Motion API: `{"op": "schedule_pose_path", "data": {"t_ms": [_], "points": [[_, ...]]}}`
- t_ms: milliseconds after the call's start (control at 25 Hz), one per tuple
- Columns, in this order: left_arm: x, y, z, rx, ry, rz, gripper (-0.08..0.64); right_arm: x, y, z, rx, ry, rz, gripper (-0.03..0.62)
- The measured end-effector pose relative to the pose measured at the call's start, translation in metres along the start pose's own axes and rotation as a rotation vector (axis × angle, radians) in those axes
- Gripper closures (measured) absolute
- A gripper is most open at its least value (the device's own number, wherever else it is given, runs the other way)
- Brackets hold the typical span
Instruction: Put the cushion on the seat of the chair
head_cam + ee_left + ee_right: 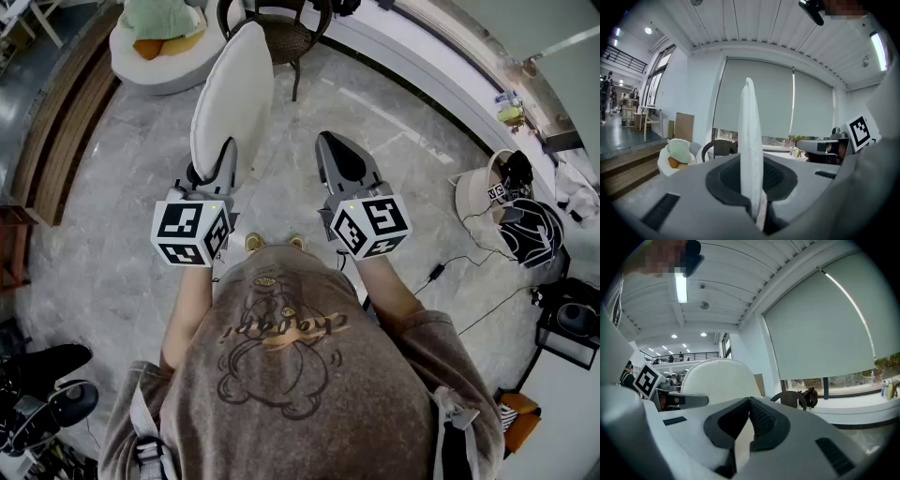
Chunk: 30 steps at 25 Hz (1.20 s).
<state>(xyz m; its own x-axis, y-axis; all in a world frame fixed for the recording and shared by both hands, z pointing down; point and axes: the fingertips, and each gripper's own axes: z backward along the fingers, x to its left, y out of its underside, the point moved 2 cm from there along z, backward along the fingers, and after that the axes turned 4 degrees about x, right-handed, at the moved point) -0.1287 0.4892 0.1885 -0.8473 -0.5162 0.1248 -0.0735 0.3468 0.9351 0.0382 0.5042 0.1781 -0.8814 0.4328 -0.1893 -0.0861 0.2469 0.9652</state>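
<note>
Head view: both forearms reach forward, side by side and about level, noses dipped slightly. A marker cube sits at the rear of each tool.

- Left tongs point(225, 150): clamped on the lower edge of the white cushion point(232, 98). The cushion stands upright on edge in the air above the marble floor point(394, 159).
- Left gripper view: the cushion point(751, 140) runs as a thin vertical slab out of the closed jaws.
- Right tongs point(333, 145): just beside the cushion and not touching it. Right gripper view shows the jaw tips together with nothing between them. The cushion's broad face point(719, 380) is off to their left.
- Dark wicker chair point(281, 37): beyond the cushion, seat bare. The cushion is not on it.
- White round seat point(159, 61), far left: holds a green plush point(159, 17) on an orange pad point(155, 47).
</note>
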Motion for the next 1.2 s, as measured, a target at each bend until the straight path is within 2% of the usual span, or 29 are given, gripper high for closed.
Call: {"op": "schedule_pose_path", "data": {"t_ms": [360, 600, 960, 1200], "points": [[0.007, 0.001, 0.001, 0.003, 0.018, -0.016, 0.514, 0.007, -0.001, -0.004, 0.001, -0.041, -0.019, 0.571], [0.03, 0.005, 0.012, 0.019, 0.026, -0.035, 0.514, 0.022, -0.003, -0.004, 0.015, -0.081, 0.032, 0.571], [0.049, 0.016, 0.018, 0.036, 0.06, -0.035, 0.514, 0.034, 0.01, -0.006, 0.01, -0.03, -0.001, 0.571], [0.063, 0.017, -0.001, 0.046, 0.079, -0.042, 0.514, 0.024, 0.015, -0.028, 0.019, -0.003, -0.009, 0.571]]}}
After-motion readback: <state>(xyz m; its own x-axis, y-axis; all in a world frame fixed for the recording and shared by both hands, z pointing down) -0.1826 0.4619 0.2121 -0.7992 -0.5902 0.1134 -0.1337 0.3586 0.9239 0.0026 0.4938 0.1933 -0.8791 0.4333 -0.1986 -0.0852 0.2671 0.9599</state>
